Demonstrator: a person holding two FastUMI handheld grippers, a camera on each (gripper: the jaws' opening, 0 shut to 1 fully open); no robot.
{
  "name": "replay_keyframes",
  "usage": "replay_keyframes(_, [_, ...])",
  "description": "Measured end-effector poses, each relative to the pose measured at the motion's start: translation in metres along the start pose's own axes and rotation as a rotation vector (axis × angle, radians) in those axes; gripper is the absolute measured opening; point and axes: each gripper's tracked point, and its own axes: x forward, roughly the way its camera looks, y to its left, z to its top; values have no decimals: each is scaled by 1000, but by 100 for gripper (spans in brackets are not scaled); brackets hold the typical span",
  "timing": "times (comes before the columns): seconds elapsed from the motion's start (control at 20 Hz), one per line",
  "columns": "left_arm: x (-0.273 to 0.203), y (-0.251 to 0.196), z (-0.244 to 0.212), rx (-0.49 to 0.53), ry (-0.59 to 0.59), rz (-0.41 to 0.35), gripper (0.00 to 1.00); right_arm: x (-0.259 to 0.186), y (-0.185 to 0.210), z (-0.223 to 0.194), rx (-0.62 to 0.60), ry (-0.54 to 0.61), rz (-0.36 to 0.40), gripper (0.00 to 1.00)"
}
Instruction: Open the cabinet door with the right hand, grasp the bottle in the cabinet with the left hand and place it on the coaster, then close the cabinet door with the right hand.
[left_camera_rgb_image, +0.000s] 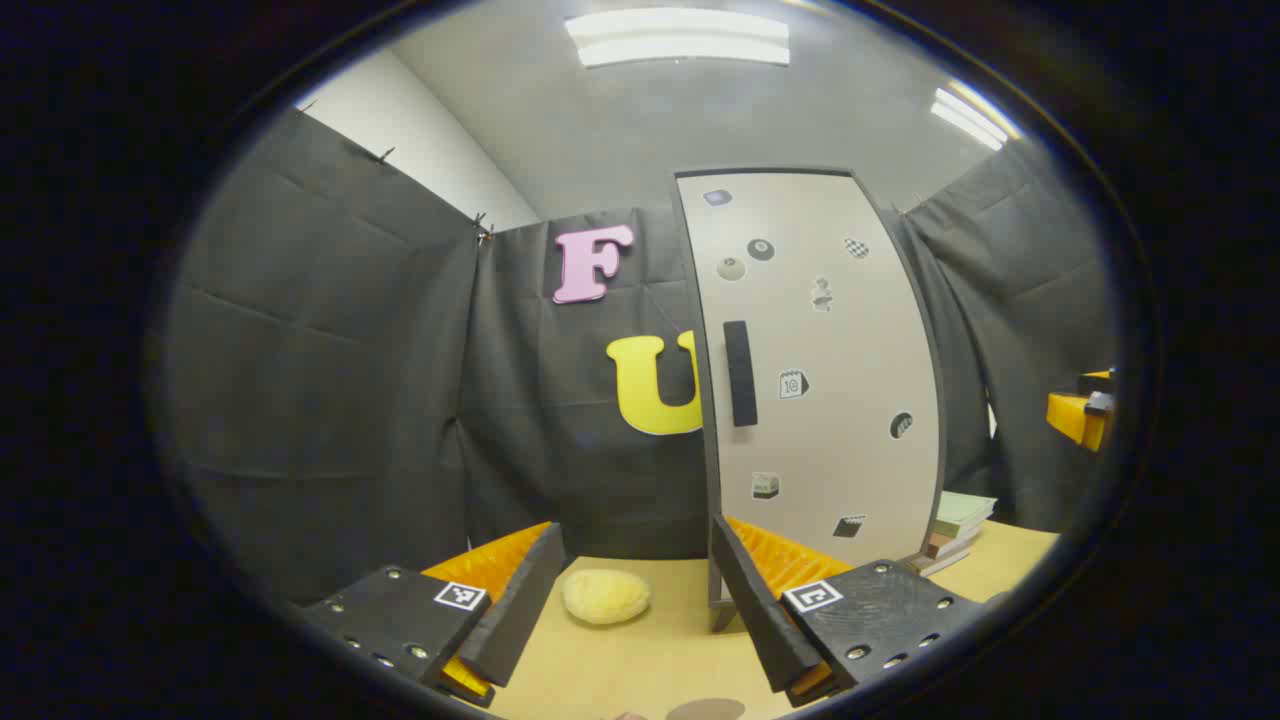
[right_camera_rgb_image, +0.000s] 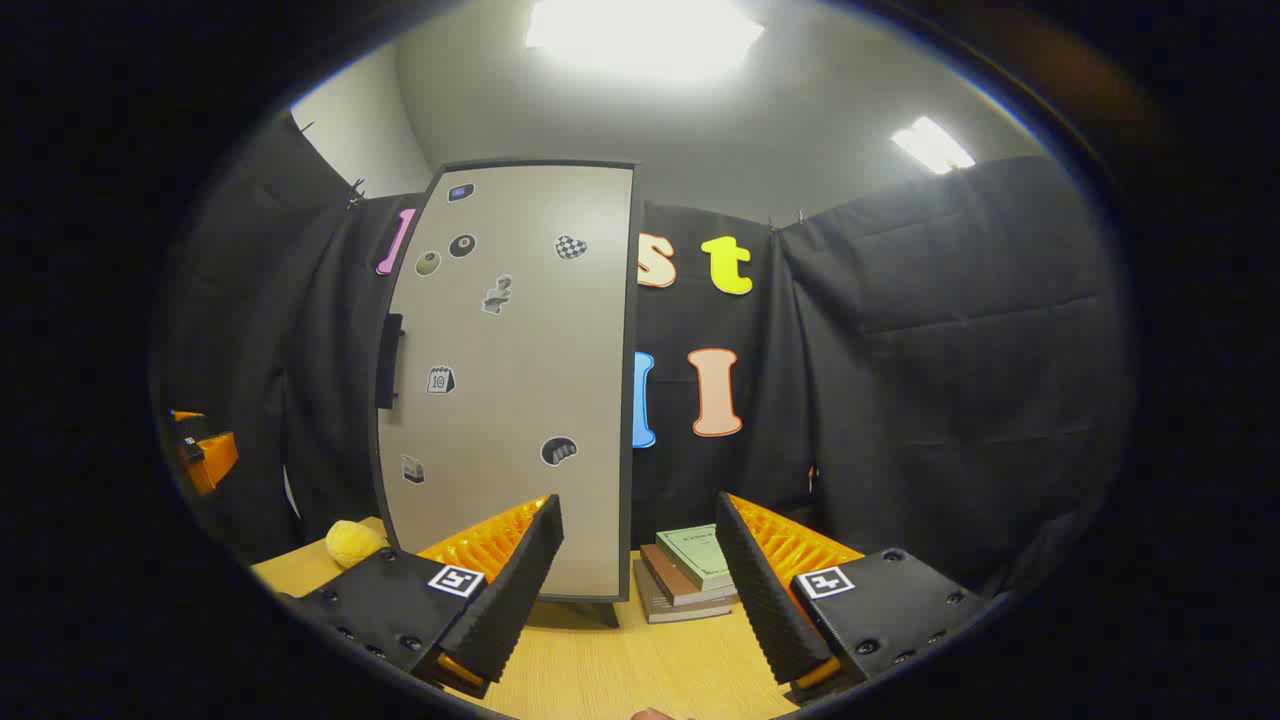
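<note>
The cabinet (left_camera_rgb_image: 815, 380) stands upright at the far side of the table (left_camera_rgb_image: 640, 660), its pale door (right_camera_rgb_image: 510, 390) closed and dotted with small stickers. A dark vertical handle (left_camera_rgb_image: 739, 373) sits near the door's left edge in the left gripper view. The bottle named in the task cannot be seen, the door being shut over the cabinet's inside.

The left gripper (left_camera_rgb_image: 637, 610) hangs low over the table with its fingers wide apart and nothing between them. Beyond its fingers, on the table and left of the cabinet's foot, lies a soft yellow object (left_camera_rgb_image: 605, 596) (rounded, rather like a sponge). At the very bottom of this view a dark round shape (left_camera_rgb_image: 705, 710) lies flat on the table, possibly the coaster, though too little of it shows to be sure.

The right gripper (right_camera_rgb_image: 640, 585) is also spread open and empty, held in front of the cabinet's right half. In the right gripper view a small stack of books (right_camera_rgb_image: 690, 570) rests on the table just right of the cabinet's base, a green one on top. The same yellow object appears at the cabinet's left, near its lower corner. At the far left edge of that view the other gripper's orange body shows.
</note>
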Motion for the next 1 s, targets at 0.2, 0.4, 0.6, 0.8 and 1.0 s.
replay_keyframes(0.2, [1, 2, 5, 10, -13, 5, 89, 1, 1, 0, 7, -4, 1, 97])
replay_keyframes(0.4, [-1, 2, 4, 18, -15, 5, 89, 1, 3, 1, 6, -6, 6, 97])
replay_keyframes(0.6, [-1, 3, 1, 19, -5, 10, 89, 2, 5, -2, 12, 4, 12, 97])
replay_keyframes(0.8, [-2, 9, 1, 23, -8, 20, 92, 6, 16, -5, 27, 32, 39, 97])
replay_keyframes(1.0, [-3, 15, -2, 22, -2, 35, 92, 17, 36, 6, 66, 38, 83, 98])
